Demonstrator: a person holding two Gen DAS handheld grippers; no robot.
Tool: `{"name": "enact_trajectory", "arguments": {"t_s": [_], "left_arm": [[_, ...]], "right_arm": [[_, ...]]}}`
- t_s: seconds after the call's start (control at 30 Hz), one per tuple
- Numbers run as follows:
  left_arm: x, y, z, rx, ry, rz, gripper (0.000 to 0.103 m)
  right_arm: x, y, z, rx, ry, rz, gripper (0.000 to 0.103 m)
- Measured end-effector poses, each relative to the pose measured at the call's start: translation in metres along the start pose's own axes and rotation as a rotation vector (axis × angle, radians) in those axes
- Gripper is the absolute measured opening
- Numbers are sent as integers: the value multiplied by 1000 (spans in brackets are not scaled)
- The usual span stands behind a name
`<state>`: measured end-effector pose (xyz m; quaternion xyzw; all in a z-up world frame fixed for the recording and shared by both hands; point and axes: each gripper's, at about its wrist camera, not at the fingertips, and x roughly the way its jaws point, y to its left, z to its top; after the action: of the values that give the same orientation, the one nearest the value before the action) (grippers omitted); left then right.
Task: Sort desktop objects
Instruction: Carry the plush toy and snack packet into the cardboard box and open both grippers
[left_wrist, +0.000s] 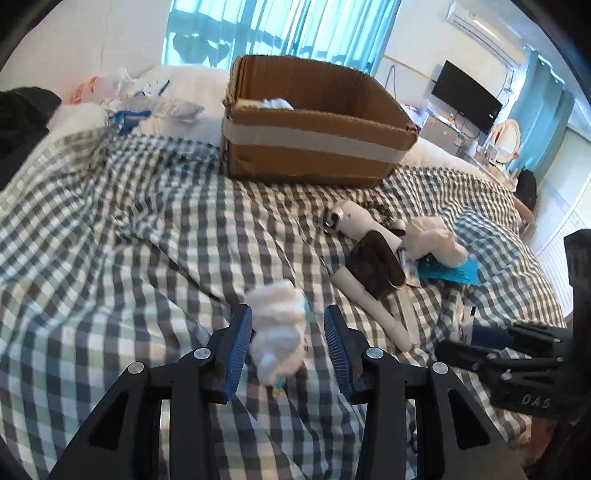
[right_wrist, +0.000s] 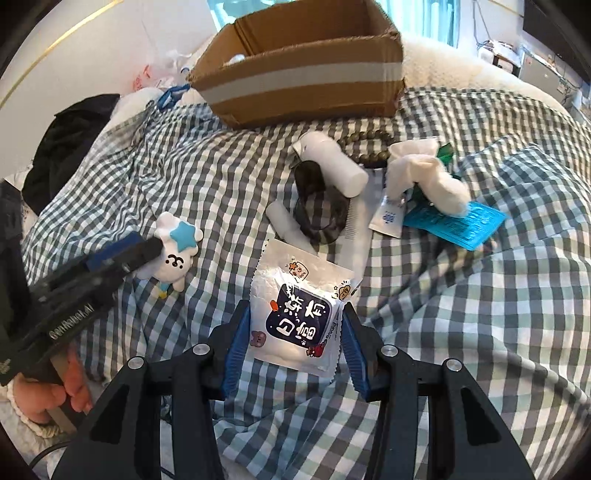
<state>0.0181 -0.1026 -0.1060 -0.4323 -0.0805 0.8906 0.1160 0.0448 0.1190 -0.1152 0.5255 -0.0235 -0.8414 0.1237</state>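
Checked bedding (right_wrist: 461, 314) in grey, green and white is covering a bed that is serving as the work surface, with blue curtains glowing behind it. Toward the far side, an open cardboard box (left_wrist: 314, 147) banded with pale tape is sitting on the bedding, seemingly the place for sorted things. Between the two, a loose heap is lying: a white cylinder (right_wrist: 340, 162), dark beads (right_wrist: 365, 146), a dark strap, a white cloth bundle (right_wrist: 428, 177) and a teal packet (right_wrist: 458, 221). Nearer the viewer, the left gripper (left_wrist: 288, 343) is standing partly open around a small white plush toy (left_wrist: 279, 328); the toy is touching the left pad while a gap is showing on the other side, so whether it is truly gripped cannot be told. It looks soft, light and squashy, best taken across its plump middle. The right gripper (right_wrist: 297, 332) is clamping a foil snack packet (right_wrist: 299, 317) by both side edges, jaws partly closed, above the bedding. That packet seems light, crinkly and slippery, with contents that may crush, so a gentle hold at the sealed edges is looking wisest.
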Motion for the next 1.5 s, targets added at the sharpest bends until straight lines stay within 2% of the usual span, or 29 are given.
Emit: {"name": "enact_trajectory", "arguments": {"t_s": [0.07, 0.17, 0.2, 0.23, 0.33, 0.37, 0.4, 0.47, 0.53, 0.63, 0.73, 0.8, 1.03, 1.27, 1.5], "left_arm": [[5, -3, -4, 6, 25, -1, 43], [17, -5, -7, 35, 49, 41, 43], [20, -4, -7, 37, 54, 51, 41], [23, -2, -7, 36, 60, 58, 34], [26, 1, -8, 29, 66, 53, 34], [28, 1, -8, 33, 80, 54, 37], [32, 1, -10, 37, 104, 58, 47], [41, 2, -14, 24, 137, 48, 50], [43, 0, -17, 39, 128, 60, 39], [33, -3, -14, 48, 90, 29, 39], [13, -9, -4, 37, 24, -51, 39], [2, -14, 11, 43, -15, -86, 39], [-7, -25, 85, 61, -108, -131, 39], [5, -28, 153, 70, -192, -92, 39], [43, -32, 220, 69, -236, -41, 39]], "right_arm": [[1, 1, 0, 5, 0, 5, 46], [-1, 0, -1, 4, 0, 16, 47], [-1, -1, -1, 4, -1, 19, 47], [-2, -1, -1, 4, 0, 24, 47], [0, -5, 0, 17, 3, 40, 47], [1, -6, 0, 23, 5, 45, 47], [2, -7, 0, 27, 8, 50, 47], [4, -9, 0, 32, 13, 59, 47], [6, -13, 1, 36, 16, 63, 47], [4, -17, 4, 44, 13, 77, 47], [-2, -20, 14, 35, -7, 91, 47], [-7, -23, 27, 28, -22, 113, 47], [-35, -27, 94, -34, -143, 136, 47], [-41, -21, 175, -92, -276, 105, 47], [-3, -25, 252, -92, -265, 83, 47]]}}
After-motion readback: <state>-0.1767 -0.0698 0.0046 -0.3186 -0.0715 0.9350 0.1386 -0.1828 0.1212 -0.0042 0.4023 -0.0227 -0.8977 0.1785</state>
